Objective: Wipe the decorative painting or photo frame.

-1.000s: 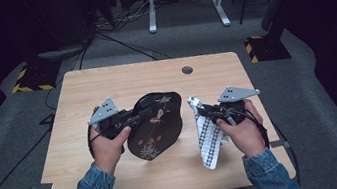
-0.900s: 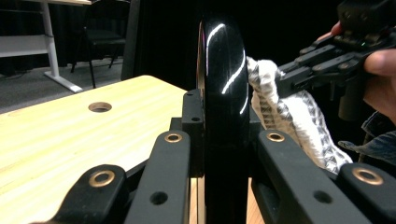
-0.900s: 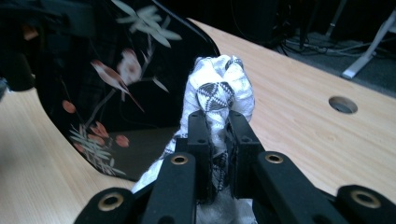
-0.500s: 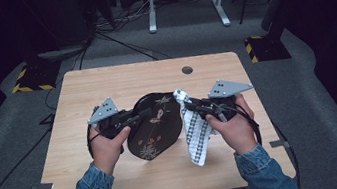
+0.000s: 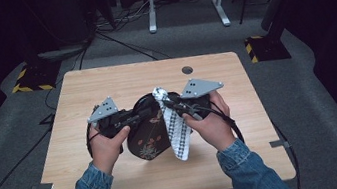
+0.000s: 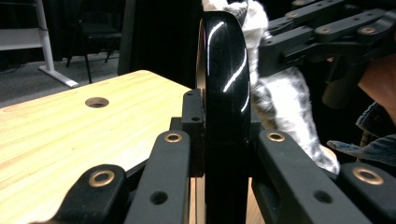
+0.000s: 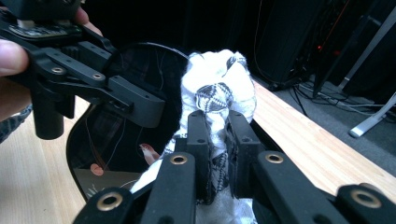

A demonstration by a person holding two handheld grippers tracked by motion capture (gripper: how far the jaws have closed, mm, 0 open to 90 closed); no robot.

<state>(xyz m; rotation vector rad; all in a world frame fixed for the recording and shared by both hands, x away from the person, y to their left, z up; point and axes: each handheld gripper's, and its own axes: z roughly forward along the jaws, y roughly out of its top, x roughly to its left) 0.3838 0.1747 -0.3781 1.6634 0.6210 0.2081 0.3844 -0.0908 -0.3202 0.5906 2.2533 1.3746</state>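
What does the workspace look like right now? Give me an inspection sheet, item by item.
Surface: wooden table, round hole near the far edge.
Job's things: black glossy plate with a floral pattern, held on edge; white patterned cloth hanging against it.
Clutter: nothing seen.
Grippers: left gripper shut on the plate's rim; right gripper shut on the cloth.
Cables: one trails from each gripper; more lie on the floor beyond the table.
Surroundings: dark room, grey carpet, white stand legs, yellow-black striped floor markers.
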